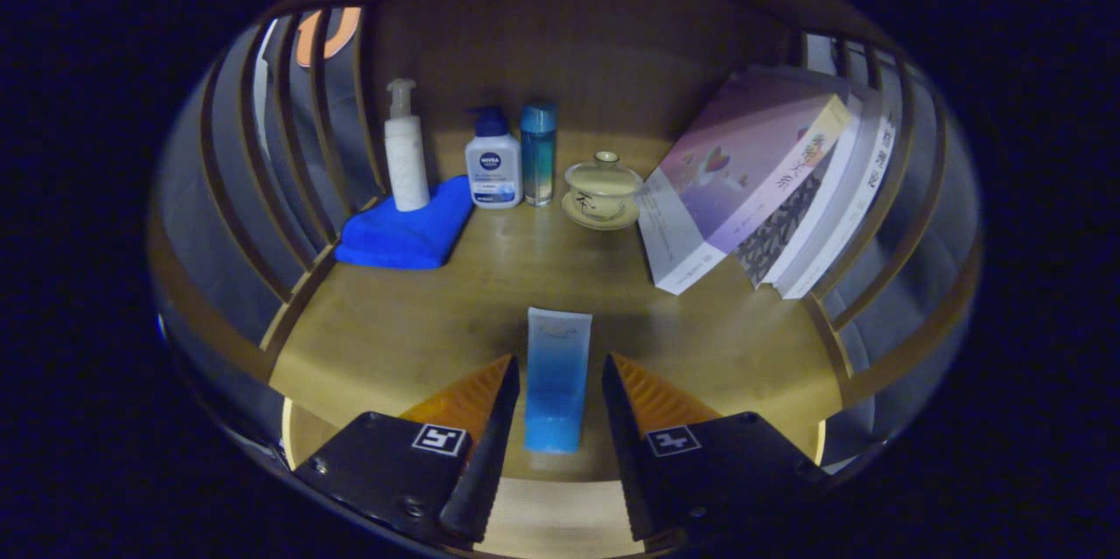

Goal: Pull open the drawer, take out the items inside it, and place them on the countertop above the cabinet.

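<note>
The tube [557, 380] lay on the worktop [394, 340] between the fingers of the open claw [560, 384], untouched by either, its long axis running along them toward the cup [602, 190].

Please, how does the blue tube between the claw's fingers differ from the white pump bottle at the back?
The blue tube lies flat on the wooden countertop, between the open claw fingers, which do not press it. The white pump bottle stands upright on the folded blue cloth, far beyond them. The tube is flat and blue; the bottle is round, white, with a pump head. Both look like toiletries.
</note>
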A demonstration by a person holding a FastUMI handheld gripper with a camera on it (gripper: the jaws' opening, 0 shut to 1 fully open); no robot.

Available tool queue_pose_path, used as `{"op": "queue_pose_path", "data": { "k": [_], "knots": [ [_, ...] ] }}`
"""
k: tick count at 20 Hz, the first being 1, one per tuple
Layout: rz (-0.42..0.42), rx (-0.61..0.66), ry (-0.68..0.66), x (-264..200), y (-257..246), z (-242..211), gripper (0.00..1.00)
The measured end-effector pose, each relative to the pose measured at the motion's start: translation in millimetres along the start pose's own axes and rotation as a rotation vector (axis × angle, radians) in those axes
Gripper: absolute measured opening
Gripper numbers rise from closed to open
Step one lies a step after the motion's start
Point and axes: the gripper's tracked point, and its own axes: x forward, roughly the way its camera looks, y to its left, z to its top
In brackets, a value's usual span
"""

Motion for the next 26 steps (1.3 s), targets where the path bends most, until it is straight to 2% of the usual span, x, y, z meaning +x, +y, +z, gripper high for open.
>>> {"op": "queue_pose_path", "data": {
  "k": [4, 8, 13, 15, 16, 22, 26],
  "knots": [
    [0.113, -0.049, 0.014, -41.3, 27.3, -32.3, 0.67],
    [0.182, -0.065, -0.073, -90.0, 42.9, -48.1, 0.70],
    [0.237, -0.040, -0.168, -138.2, 47.3, -89.2, 0.74],
    [0.244, -0.064, -0.190, -144.1, 44.0, -111.9, 0.76],
    [0.238, -0.066, -0.196, -146.9, 40.8, -122.8, 0.84],
    [0.213, -0.054, -0.364, -182.9, 34.8, -158.9, 0.82],
    [0.171, -0.089, -0.490, -199.6, 33.1, -185.0, 0.87]
  ]
}}
